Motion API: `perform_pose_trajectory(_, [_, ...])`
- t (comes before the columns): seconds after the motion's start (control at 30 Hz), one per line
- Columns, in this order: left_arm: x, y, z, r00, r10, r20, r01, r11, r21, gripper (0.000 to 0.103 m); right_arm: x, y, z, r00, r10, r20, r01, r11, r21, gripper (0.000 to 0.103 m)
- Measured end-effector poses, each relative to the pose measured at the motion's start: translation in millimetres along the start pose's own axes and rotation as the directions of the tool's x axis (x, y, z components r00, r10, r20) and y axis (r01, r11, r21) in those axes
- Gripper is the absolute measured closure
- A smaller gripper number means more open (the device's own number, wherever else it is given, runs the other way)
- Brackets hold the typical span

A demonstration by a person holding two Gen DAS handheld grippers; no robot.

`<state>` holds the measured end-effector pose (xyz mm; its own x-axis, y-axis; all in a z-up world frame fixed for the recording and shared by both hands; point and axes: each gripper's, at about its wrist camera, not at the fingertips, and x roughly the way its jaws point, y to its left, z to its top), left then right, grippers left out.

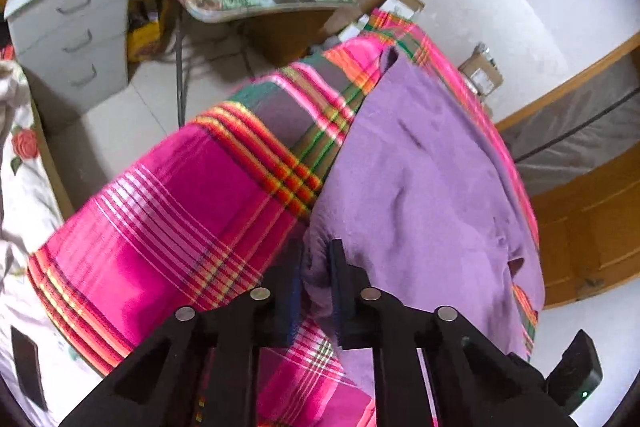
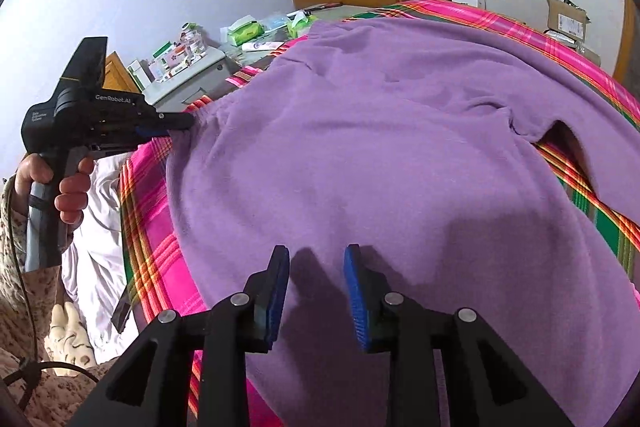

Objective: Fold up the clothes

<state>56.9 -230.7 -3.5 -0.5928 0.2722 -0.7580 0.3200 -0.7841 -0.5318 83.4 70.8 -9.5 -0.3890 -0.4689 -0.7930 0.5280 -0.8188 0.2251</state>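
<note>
Left wrist view gives us the drawer cabinet at ten o'clock, unseen elsewhere, and our left gripper pinching the purple garment's edge on the plaid blanket. Right wrist view shows a hand at nine o'clock gripping that tool, and our right gripper gaping above the garment.

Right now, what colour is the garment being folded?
Plain purple garment, with no pattern visible; the right wrist view shows it best.
</note>
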Motion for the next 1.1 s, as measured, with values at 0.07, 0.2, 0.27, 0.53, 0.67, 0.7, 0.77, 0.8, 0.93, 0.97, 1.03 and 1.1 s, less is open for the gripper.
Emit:
perform_pose_trajectory(0.07, [-10,3,3,0.999,0.008,0.041,-0.007,1.0,-0.005,0.092,1,2,2,1.0,0.012,0.001,-0.012,1.0,-0.003,0.074])
perform_pose_trajectory(0.2, [-20,4,8,0.998,0.015,0.069,-0.016,1.0,0.019,0.093,5,6,4,0.999,0.038,-0.003,-0.038,0.999,-0.003,0.074])
perform_pose_trajectory(0.27, [-16,4,7,0.997,0.035,0.066,-0.037,0.999,0.032,0.092,6,5,4,0.999,0.042,-0.003,-0.042,0.999,-0.003,0.074])
perform_pose_trajectory(0.53, [-9,5,14,0.996,0.074,0.044,-0.077,0.995,0.061,0.088,-12,-13,20,0.999,-0.024,0.024,0.024,0.999,-0.031,0.074])
perform_pose_trajectory(0.67, [-24,-11,30,0.983,0.139,0.116,-0.154,0.98,0.126,0.085,-40,-29,45,0.992,-0.107,0.074,0.111,0.992,-0.065,0.074])
perform_pose_trajectory(0.7, [-28,-16,35,0.982,0.143,0.127,-0.16,0.977,0.14,0.085,-48,-33,54,0.988,-0.129,0.087,0.136,0.988,-0.078,0.074])
perform_pose_trajectory(0.77, [-34,-34,49,0.979,0.142,0.145,-0.168,0.968,0.188,0.085,-65,-40,73,0.978,-0.171,0.117,0.183,0.978,-0.102,0.074])
perform_pose_trajectory(0.8, [-37,-43,57,0.978,0.14,0.154,-0.172,0.962,0.214,0.085,-74,-44,84,0.973,-0.189,0.133,0.204,0.972,-0.113,0.074])
perform_pose_trajectory(0.93, [-27,-95,84,0.974,0.116,0.194,-0.18,0.915,0.361,0.075,-110,-60,129,0.945,-0.259,0.202,0.29,0.946,-0.143,0.074])
perform_pose_trajectory(0.97, [-24,-109,91,0.973,0.108,0.203,-0.183,0.899,0.397,0.075,-118,-65,143,0.938,-0.271,0.217,0.306,0.941,-0.147,0.074])
perform_pose_trajectory(1.03, [-18,-135,105,0.971,0.091,0.221,-0.188,0.863,0.469,0.071,-127,-73,164,0.932,-0.283,0.226,0.321,0.935,-0.151,0.062])
perform_pose_trajectory(1.1, [-11,-162,119,0.969,0.073,0.237,-0.194,0.821,0.536,0.071,-128,-85,184,0.932,-0.278,0.232,0.316,0.937,-0.147,0.056])
